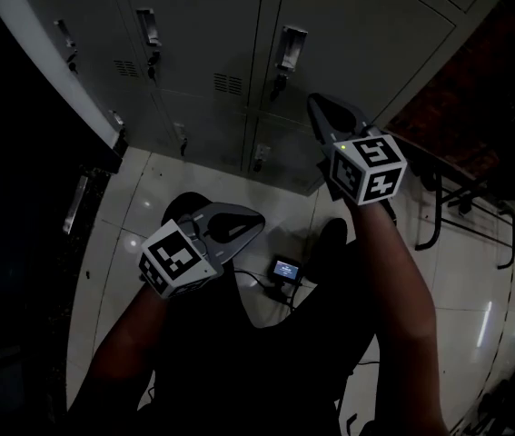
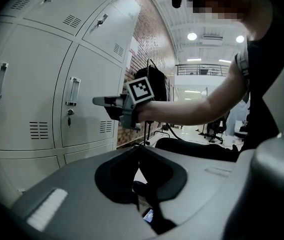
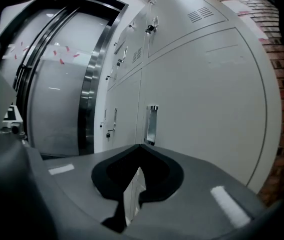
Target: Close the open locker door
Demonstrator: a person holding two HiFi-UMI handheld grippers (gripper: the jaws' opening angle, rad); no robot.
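- Ahead of right gripper [image 1: 316, 105]: locker doors [image 3: 202, 99], all looking flush; likely stiff, light sheet steel.
- Push flat-faced beside handle [image 3: 152, 124]; no grasp needed.
- Left gripper [image 1: 257, 218] and right both clenched, empty.

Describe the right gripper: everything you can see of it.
The right gripper looks like grey plastic, with a white cube of black square markers and a small green light at its rear. Its fingers are shut, nothing between them. Held up on the person's right arm, it points at the grey locker doors, near a metal handle; whether it touches a door cannot be told.
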